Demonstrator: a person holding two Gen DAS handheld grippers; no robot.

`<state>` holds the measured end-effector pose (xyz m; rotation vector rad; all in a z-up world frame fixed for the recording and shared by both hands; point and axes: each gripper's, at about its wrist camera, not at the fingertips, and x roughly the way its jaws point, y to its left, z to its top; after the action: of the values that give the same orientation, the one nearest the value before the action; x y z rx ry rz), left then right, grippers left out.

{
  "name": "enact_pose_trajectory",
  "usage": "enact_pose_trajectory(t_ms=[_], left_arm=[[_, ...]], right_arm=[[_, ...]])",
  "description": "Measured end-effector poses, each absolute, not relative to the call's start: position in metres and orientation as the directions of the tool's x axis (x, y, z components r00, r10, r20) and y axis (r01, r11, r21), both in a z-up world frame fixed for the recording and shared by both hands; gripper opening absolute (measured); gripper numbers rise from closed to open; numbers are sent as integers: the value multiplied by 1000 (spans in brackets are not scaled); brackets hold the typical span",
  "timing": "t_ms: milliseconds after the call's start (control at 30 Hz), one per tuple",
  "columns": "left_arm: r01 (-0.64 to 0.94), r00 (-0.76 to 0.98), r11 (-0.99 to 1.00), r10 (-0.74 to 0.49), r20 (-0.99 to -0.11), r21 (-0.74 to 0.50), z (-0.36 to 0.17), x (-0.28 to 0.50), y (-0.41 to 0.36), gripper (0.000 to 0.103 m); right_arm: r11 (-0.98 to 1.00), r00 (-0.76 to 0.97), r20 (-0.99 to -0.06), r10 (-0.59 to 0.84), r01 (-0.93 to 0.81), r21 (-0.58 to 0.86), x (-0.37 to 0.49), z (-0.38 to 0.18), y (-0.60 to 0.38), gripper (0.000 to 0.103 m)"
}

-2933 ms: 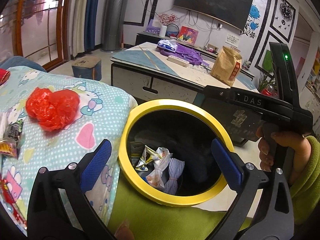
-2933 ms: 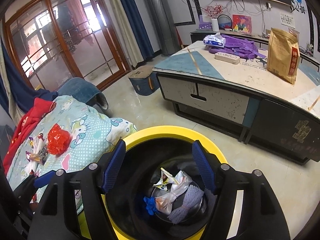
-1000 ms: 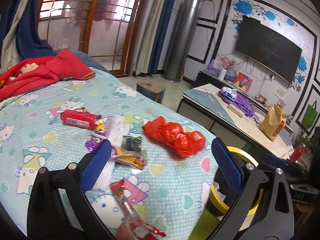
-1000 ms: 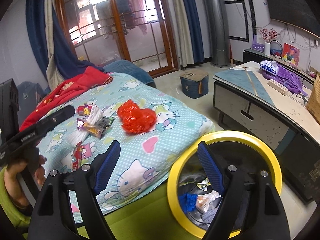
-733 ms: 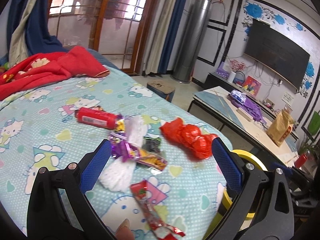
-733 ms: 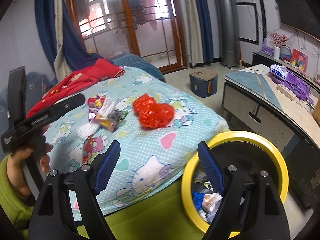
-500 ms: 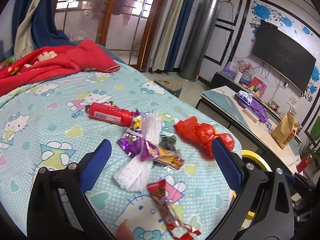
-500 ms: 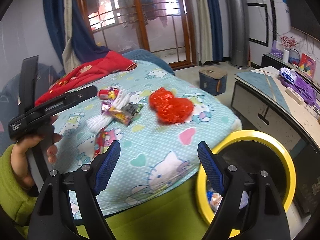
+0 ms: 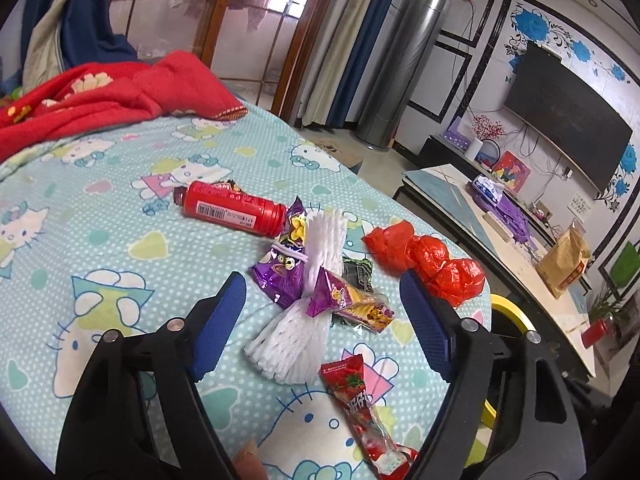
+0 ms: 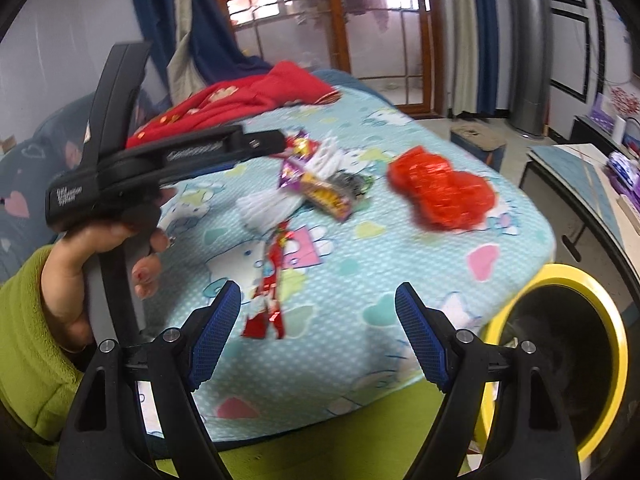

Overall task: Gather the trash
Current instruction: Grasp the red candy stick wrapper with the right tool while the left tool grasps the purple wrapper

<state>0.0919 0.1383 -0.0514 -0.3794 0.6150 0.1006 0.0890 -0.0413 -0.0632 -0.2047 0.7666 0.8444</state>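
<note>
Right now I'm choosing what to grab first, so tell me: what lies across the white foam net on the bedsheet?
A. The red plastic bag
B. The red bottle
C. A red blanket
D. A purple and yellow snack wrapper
D: the purple and yellow snack wrapper lies across the white foam net, while the red bottle and the red plastic bag lie apart from it on the bedsheet.

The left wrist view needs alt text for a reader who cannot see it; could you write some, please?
The open left gripper hovers over a cartoon-cat bedsheet strewn with trash: a red bottle, white foam netting, snack wrappers and a crumpled red bag.
</note>
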Motion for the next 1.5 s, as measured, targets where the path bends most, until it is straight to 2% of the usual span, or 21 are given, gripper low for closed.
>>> enact_pose_trajectory(t_ms=[67, 167, 300, 400, 500, 667, 900, 967, 1133, 1233, 1500], left_arm=[[-192, 815, 924, -37, -579, -330, -53, 94, 140, 63], [-180, 811, 924, -55, -582, -338, -56, 98, 140, 60], [-172, 803, 921, -75, -592, -350, -63, 105, 141, 55], [-167, 798, 919, -85, -596, -356, -67, 109, 141, 53], [-163, 796, 918, -94, -597, -361, -71, 112, 141, 48], [-152, 789, 918, -110, -604, -366, -76, 116, 137, 37], [-141, 789, 922, -116, -604, -361, -78, 114, 133, 25], [-141, 790, 923, -113, -603, -359, -77, 113, 133, 18], [-135, 795, 921, -119, -595, -365, -76, 111, 135, 16], [-132, 801, 921, -118, -587, -366, -72, 108, 135, 14], [-127, 824, 919, -111, -556, -372, -59, 98, 136, 13]], right_arm=[[648, 392, -693, 605, -748, 143, 90, -68, -32, 77], [636, 359, -708, 608, -754, 164, 93, -76, -22, 76], [619, 312, -729, 610, -761, 193, 98, -89, -8, 69], [618, 289, -749, 596, -760, 200, 102, -100, -2, 59], [616, 303, -745, 594, -767, 179, 100, -106, 0, 58], [620, 336, -739, 584, -772, 138, 93, -109, 0, 50], [633, 359, -731, 580, -763, 128, 90, -111, -10, 32], [634, 360, -729, 582, -762, 130, 91, -110, -12, 28], [647, 364, -723, 586, -748, 148, 97, -110, -21, 15], [651, 365, -720, 590, -743, 157, 98, -108, -25, 11], [673, 384, -710, 590, -720, 169, 102, -104, -36, 8]])
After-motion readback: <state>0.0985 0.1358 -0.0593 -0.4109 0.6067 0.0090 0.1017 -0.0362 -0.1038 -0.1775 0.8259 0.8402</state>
